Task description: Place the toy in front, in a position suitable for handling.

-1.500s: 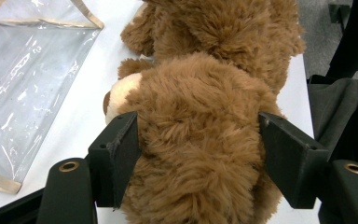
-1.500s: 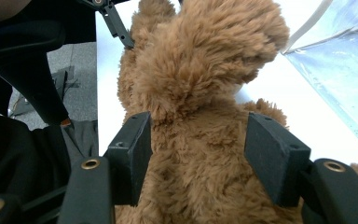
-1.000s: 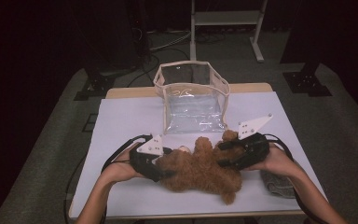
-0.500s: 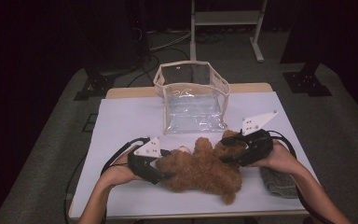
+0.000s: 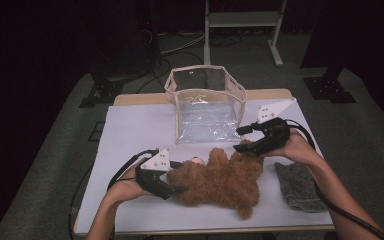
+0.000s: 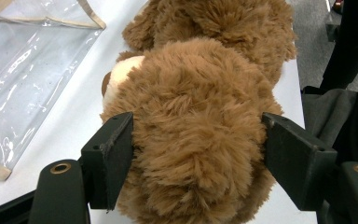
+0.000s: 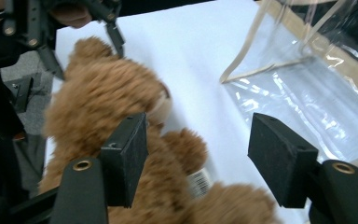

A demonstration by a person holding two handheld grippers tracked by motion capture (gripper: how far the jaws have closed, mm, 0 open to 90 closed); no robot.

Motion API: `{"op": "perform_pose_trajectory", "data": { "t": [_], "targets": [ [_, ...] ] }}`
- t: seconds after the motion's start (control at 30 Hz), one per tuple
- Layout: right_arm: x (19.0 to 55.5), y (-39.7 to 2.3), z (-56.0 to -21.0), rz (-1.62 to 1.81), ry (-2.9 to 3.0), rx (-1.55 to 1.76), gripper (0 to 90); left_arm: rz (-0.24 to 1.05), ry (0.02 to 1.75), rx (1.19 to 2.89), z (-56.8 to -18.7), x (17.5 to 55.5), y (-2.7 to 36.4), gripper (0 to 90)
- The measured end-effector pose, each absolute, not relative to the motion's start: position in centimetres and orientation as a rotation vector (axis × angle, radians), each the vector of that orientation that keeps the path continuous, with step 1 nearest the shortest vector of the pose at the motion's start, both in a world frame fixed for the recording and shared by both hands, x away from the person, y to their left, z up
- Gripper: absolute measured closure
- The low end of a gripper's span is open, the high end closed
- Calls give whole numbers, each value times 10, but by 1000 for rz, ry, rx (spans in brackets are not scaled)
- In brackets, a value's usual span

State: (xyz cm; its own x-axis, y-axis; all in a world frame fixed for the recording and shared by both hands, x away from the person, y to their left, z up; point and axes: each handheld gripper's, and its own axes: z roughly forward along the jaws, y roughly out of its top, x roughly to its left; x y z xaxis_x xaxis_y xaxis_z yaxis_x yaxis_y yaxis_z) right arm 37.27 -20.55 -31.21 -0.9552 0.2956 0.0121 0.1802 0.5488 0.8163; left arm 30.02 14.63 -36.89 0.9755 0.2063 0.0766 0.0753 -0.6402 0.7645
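Jaws of the left gripper (image 5: 172,186) are standing wide and clamping the teddy bear's head, one black pad pressing into the fur on each side, as the left gripper view (image 6: 198,154) is showing.

Item: teddy bear (image 5: 220,181), brown plush, pale muzzle. It is lying flat on the white-covered bench (image 5: 130,135), toward the near edge and between the two hands, with its head pointing to the left gripper and its legs trailing toward the right. In the right gripper view a small printed tag (image 7: 198,181) is showing on its fur.

Item: clear plastic bag (image 5: 205,107), beige-trimmed, open-topped. It is standing upright on the bench behind the bear, just beyond it and apart from both grippers.

Item: right gripper (image 5: 245,139). Its jaws have just been opening and are now standing wide, hovering over the bear's far, right-hand end, with no pad pressing on the fur; the right gripper view (image 7: 198,158) is showing bear beneath the left pad and bare bench and bag past the right one.

Item: grey cloth (image 5: 297,186), crumpled. It is lying at the bench's right near corner, beside the person's right forearm.
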Motion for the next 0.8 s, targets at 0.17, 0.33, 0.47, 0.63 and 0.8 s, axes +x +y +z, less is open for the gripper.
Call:
{"op": "perform_pose_trajectory", "data": {
  "t": [0.17,0.33,0.47,0.63,0.8],
  "targets": [
    [388,-196,-299,1299,2661,350,356,212,192,2273,-370,299,144,270],
    [411,-182,-282,1292,2660,296,366,210,193,2273,-370,300,143,271],
    [424,-174,-275,1289,2670,285,365,205,198,2270,-373,300,141,271],
    [436,-165,-267,1263,2689,288,347,205,191,2273,-373,300,141,270],
    [448,-156,-263,1264,2706,274,325,206,189,2273,-372,300,142,271]
  ]
}}
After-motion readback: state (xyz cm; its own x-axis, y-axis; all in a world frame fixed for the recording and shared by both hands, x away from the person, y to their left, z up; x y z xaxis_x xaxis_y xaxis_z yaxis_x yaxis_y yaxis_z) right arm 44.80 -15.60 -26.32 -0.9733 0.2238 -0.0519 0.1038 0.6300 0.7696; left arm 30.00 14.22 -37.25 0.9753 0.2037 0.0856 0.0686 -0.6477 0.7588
